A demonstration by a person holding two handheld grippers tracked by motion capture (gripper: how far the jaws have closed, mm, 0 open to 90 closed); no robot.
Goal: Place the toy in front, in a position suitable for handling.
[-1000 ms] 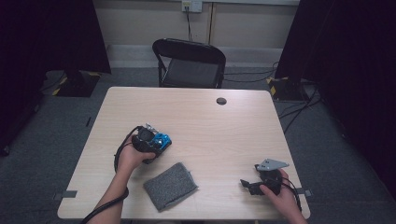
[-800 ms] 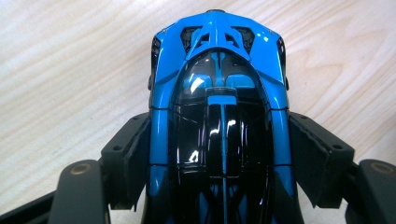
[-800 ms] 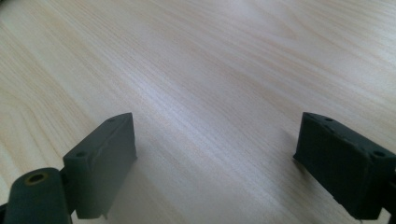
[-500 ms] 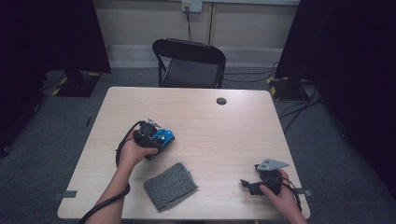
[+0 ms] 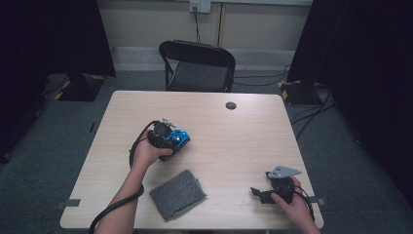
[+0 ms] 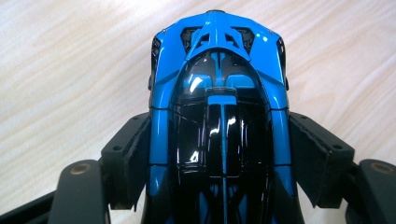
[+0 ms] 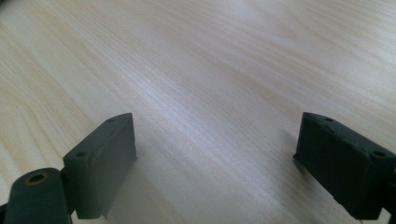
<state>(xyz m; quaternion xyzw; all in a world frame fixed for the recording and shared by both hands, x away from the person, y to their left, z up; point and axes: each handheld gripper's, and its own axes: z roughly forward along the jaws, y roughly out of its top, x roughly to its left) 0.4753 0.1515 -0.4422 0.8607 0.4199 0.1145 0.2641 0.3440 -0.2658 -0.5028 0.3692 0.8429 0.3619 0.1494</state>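
A: Holding a toy car (image 6: 219, 126), is it? What has the left gripper (image 5: 168, 139) got there?

B: Yes, a small blue and black toy car. In the left gripper view the two black jaws press on its flanks, one on each side, so the gripper is pinching the car across its body. On the high view it sits at about nine o'clock from the middle of the surface (image 5: 234, 136), a little left of centre.

A: Is it off the surface?

B: I judge it lifted, but I cannot tell how clear of the wood it is.

A: And the other hand?

B: The right gripper (image 5: 265, 194) rests near five o'clock, by the near right corner. Its jaws stand spread, with bare wood between them.

A: So how far along is the job?

B: The pick-up looks done. What is left seems to be the carrying and the setting down. A grey cloth (image 5: 178, 193) lies at six o'clock, just near of the car, untouched, and it may be where the car goes, or what wipes it.

A: What does the car look like?

B: Glossy, low and sleek: bright blue panels round a black roof with a thin blue stripe down its middle. It shines under the lights.
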